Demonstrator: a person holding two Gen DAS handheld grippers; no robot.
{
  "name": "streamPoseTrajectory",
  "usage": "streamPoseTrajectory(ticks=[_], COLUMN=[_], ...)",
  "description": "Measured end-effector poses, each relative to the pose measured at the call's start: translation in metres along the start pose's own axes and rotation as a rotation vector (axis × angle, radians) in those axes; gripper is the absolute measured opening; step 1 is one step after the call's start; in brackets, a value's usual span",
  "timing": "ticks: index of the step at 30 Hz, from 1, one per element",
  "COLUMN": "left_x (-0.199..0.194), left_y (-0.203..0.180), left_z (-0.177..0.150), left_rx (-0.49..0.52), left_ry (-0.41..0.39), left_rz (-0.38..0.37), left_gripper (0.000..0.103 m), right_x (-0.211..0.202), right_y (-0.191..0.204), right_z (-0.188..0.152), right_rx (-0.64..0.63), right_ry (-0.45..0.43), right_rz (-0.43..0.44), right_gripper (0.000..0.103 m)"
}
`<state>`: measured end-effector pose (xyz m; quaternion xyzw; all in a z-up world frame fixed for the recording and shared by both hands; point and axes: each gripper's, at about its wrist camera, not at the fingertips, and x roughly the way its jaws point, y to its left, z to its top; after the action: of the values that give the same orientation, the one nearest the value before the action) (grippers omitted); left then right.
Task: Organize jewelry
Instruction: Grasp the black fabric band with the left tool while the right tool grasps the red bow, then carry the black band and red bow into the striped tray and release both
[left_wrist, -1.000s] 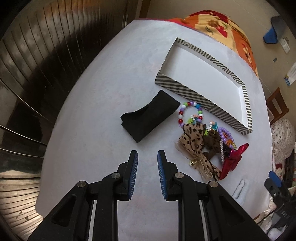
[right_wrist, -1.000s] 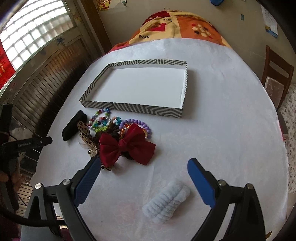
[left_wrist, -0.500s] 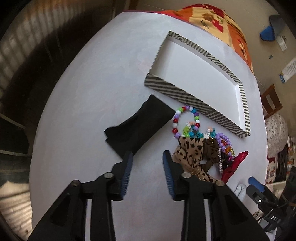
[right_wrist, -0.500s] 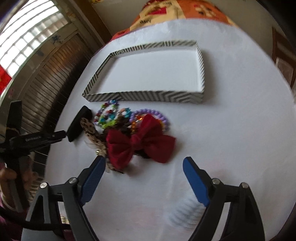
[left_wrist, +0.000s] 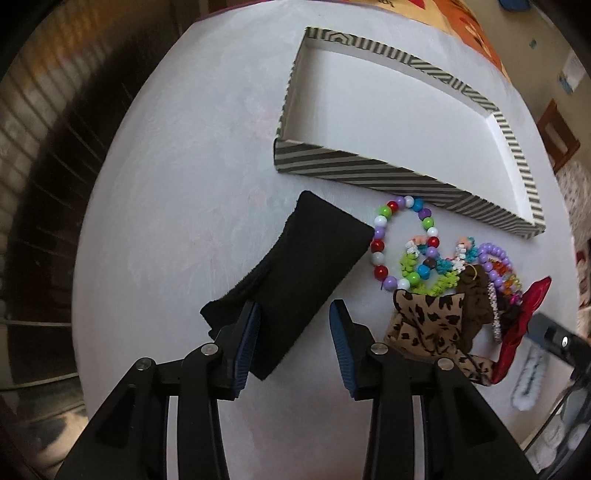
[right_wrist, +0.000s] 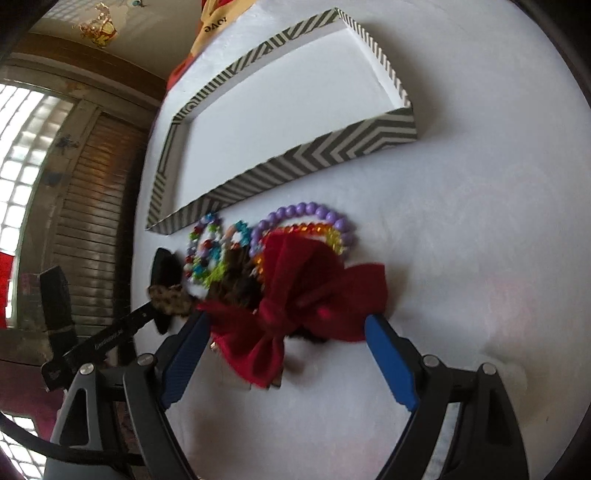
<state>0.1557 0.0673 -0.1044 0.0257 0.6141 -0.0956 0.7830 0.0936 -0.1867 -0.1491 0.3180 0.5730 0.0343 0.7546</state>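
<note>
On the white table a black cloth band (left_wrist: 310, 258) lies beside a heap of jewelry: a multicolour bead bracelet (left_wrist: 402, 243), a leopard-print bow (left_wrist: 428, 325) and a red bow (right_wrist: 306, 280) over a purple bead bracelet (right_wrist: 306, 210). My left gripper (left_wrist: 294, 310) hangs over the band's near end. Its jaws are opening, with the band between them and the pads off it. My right gripper (right_wrist: 287, 319) stands wide open astride the red bow, not pressing it. Behind the heap sits the striped tray (left_wrist: 369, 170), its white floor bare.
A white fluffy scrunchie (left_wrist: 528, 380) lies on the table to the right of the heap. Dark slatted shutters (right_wrist: 92, 221) stand beyond the table's left edge, and an orange patterned cloth (left_wrist: 461, 18) lies past the tray.
Both grippers have come down closer to the table. The left one's jaws have widened and now stand over the black band. The right one now straddles the red bow; the scrunchie has left its view.
</note>
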Motion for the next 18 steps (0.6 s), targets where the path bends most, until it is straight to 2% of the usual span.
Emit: streamPoseTrajectory(ticks=[1,2,4,5,6,7,9,11,18], left_x=[0.001,0.001,0.001,0.0,0.0,0.0,-0.002,-0.007,-0.046], left_y=[-0.001,-0.002,-0.001,0.0,0.002,0.003,0.01,0.014,0.015], left_z=[0.001,0.001,0.001,0.001,0.0,0.001,0.001,0.001,-0.003], left_rx=[0.009,0.015,0.011,0.006,-0.001,-0.009,-0.044,-0.069,-0.09], left_ry=[0.0,-0.002,-0.01,-0.018,-0.025,-0.026,-0.025,-0.034,-0.097], left_rz=[0.007,0.012,0.011,0.011,0.016,0.016,-0.015,-0.03,-0.066], left_gripper=[0.029,0.028,0.028,0.021,0.009,0.006,0.0,0.0,0.0], right_x=[0.001,0.002,0.004,0.002,0.001,-0.002,-0.006,-0.013,-0.046], right_y=[0.0,0.001,0.003,0.003,0.005,0.004,0.005,0.003,0.014], right_z=[0.002,0.003,0.003,0.003,0.002,0.001,-0.001,-0.002,-0.008], right_rx=[-0.006,-0.015,-0.041,-0.054,-0.079,-0.091,-0.122,-0.137,-0.216], right_ry=[-0.009,-0.012,-0.006,-0.008,-0.015,-0.022,-0.029,-0.032,-0.081], right_rz=[-0.003,-0.01,-0.021,-0.022,-0.023,-0.02,-0.018,-0.009,0.021], right_gripper=[0.084,0.071,0.054,0.049,0.045,0.036,0.03,0.023,0.021])
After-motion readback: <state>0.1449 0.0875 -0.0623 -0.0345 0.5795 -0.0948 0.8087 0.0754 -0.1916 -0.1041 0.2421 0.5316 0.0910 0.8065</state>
